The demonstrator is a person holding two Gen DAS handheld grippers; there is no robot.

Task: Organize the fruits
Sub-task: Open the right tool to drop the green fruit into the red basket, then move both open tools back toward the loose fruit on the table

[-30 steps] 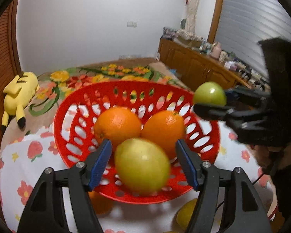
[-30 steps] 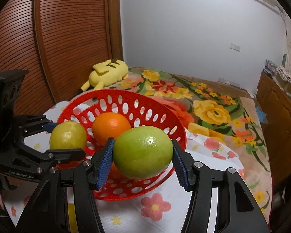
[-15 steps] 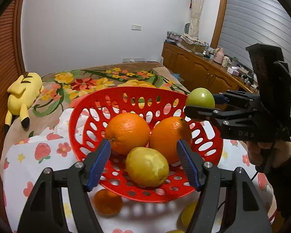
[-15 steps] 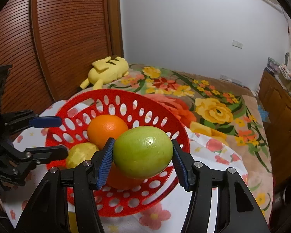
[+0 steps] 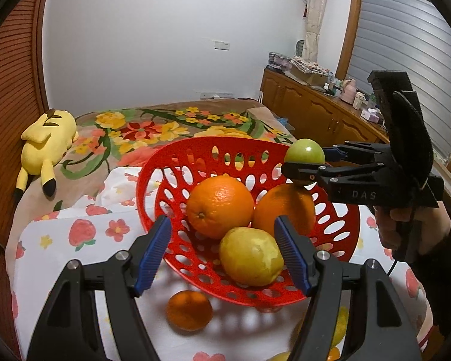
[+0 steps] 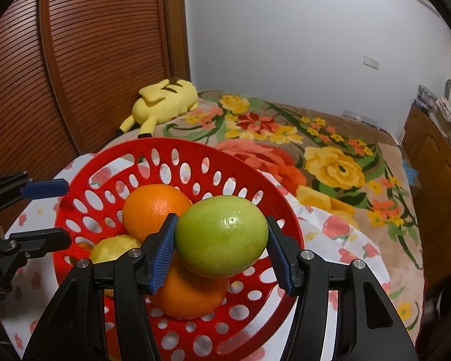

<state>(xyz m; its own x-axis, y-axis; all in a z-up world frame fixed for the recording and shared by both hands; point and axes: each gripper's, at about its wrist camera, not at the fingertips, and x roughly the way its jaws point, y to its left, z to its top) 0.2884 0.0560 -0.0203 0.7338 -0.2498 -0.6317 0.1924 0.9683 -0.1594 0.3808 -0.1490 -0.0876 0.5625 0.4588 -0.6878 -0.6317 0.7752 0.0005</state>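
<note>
The landmark here is the red basket (image 5: 153,180), a wide perforated plastic bowl sitting on the strawberry-print cloth (image 5: 75,234) that you've got spread over the flowered blanket (image 5: 153,126). Everything else I'll place off that.

Inside the basket you've got two oranges (image 5: 219,206) side by side and touching, with a yellow lemon (image 5: 251,257) resting against their near side, toward the front rim. Its skin looks a bit rough and dull.

Outside the basket, just in front of its near rim on the cloth, there's a small mandarin (image 5: 189,310), and more yellow fruit at the front right edge, mostly hidden behind the finger.

The green fruit (image 6: 222,236) is smooth, glossy, oval, pale green with a small highlight on top. Your right gripper (image 6: 221,254) has it clamped: both blue ribbed pads press on its sides, and it hangs above the basket's right rim, over the nearer orange. From the left camera, the same fruit (image 5: 305,153) shows beyond the dark finger, over the basket's far right rim.

Your left gripper (image 5: 222,255) is at the basket's near rim with its jaws partly apart and nothing gripped. The lemon sits past its right pad (image 5: 291,255), and the left pad is out over the basket's near left rim.

Way past the basket on the blanket, a yellow plush toy (image 5: 46,138) lies by the wooden wall.
</note>
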